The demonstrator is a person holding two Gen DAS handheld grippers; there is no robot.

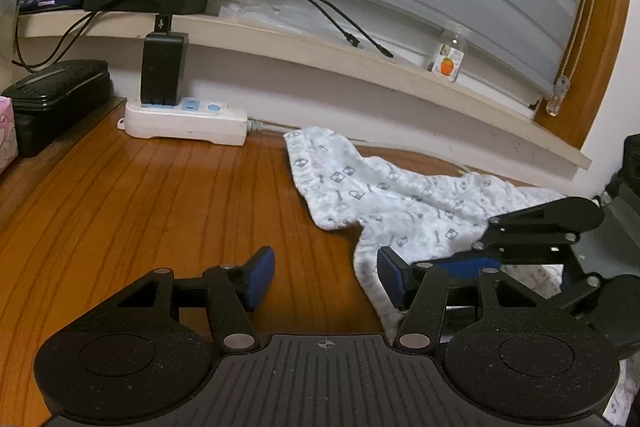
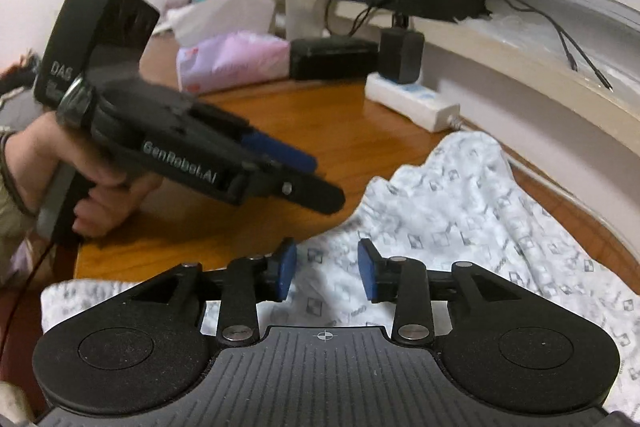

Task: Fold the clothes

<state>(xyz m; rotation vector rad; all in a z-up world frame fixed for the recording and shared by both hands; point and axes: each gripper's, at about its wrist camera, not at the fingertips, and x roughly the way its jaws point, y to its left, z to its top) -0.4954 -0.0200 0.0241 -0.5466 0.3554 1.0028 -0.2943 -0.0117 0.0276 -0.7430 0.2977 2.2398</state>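
The patterned white garment (image 2: 460, 211) lay rumpled on the counter (image 1: 160, 195). Both the left gripper (image 1: 326, 277) and right gripper (image 2: 327, 269) hovered at it with jaws parted and empty, apparently positioned to pinch an edge.

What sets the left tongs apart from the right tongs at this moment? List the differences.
The left tongs hover mostly over bare wooden table, at the patterned garment's edge; the right tongs hover squarely over the garment. The left tongs gape wider than the right tongs. Shared: both are open, empty, black with blue pads, neither gripping cloth.
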